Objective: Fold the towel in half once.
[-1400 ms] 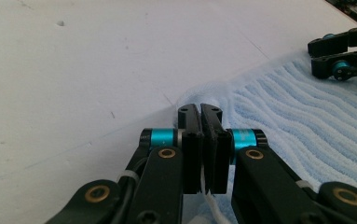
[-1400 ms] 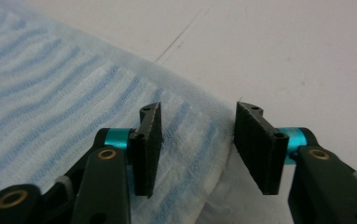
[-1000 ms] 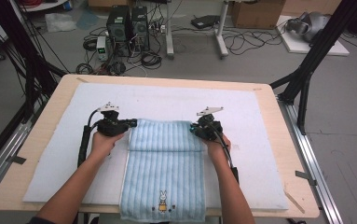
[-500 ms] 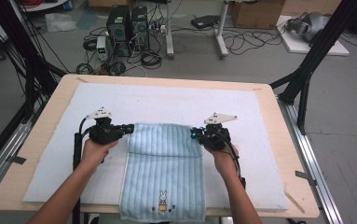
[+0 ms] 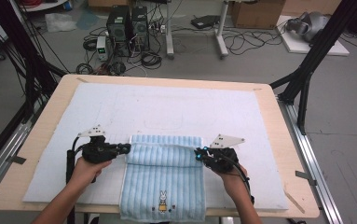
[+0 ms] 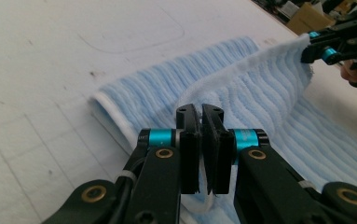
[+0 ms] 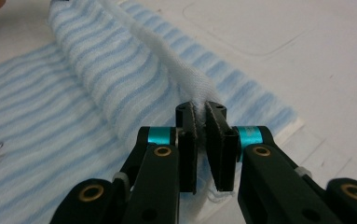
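Well, no readable writing anywhere; only a small rabbit figure (image 5: 162,197) was embroidered on the blue striped towel (image 5: 163,186), near its front hem. Towel lay on the white mat (image 5: 167,109) at the table's (image 5: 41,135) near edge, far end folded over toward the person. Left gripper (image 5: 126,148) pinched the fold's left corner, jaws pressed together on cloth; right gripper (image 5: 199,153) pinched the right corner likewise. Behind the table: computer towers (image 5: 127,25), tangled cables (image 5: 150,58), cardboard box (image 5: 255,13) on the floor.

pale blue striped towel (image 5: 163,182), white mat (image 5: 167,109)
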Motion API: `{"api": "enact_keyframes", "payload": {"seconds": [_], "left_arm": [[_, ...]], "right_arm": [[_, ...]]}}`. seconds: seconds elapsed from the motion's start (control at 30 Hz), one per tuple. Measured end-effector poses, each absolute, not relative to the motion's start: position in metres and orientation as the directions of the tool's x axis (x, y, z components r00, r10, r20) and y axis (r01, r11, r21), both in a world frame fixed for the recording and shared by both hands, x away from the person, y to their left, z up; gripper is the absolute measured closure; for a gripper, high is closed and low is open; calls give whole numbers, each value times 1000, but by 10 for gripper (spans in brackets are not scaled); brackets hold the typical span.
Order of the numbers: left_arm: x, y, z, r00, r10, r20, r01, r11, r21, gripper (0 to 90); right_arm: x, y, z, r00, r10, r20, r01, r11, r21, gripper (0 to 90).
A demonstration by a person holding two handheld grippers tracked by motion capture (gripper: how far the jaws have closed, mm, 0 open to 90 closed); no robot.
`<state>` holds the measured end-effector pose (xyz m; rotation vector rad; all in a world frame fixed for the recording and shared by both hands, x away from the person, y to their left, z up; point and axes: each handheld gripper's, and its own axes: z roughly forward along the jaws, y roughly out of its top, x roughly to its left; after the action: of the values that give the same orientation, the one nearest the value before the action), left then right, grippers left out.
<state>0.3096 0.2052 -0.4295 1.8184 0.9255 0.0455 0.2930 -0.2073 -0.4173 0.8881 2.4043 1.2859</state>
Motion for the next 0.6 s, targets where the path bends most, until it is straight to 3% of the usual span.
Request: {"api": "enact_keyframes", "payload": {"seconds": [0.23, 0.37, 0.47, 0.6], "left_arm": [[298, 204, -444, 715, 598, -362, 593, -243, 768, 826], [301, 207, -442, 704, 611, -362, 597, -233, 767, 706], [305, 214, -435, 676, 649, -348, 579, -176, 796, 529], [316, 225, -429, 629, 680, -377, 573, -77, 816, 514]], "right_arm": [[283, -212, -427, -787, 611, 81, 429, 449, 784, 832], [274, -213, -433, -806, 583, 98, 445, 490, 749, 812], [270, -218, -429, -800, 597, 59, 422, 489, 763, 677], [276, -230, -417, -744, 662, 94, 421, 354, 835, 577]]}}
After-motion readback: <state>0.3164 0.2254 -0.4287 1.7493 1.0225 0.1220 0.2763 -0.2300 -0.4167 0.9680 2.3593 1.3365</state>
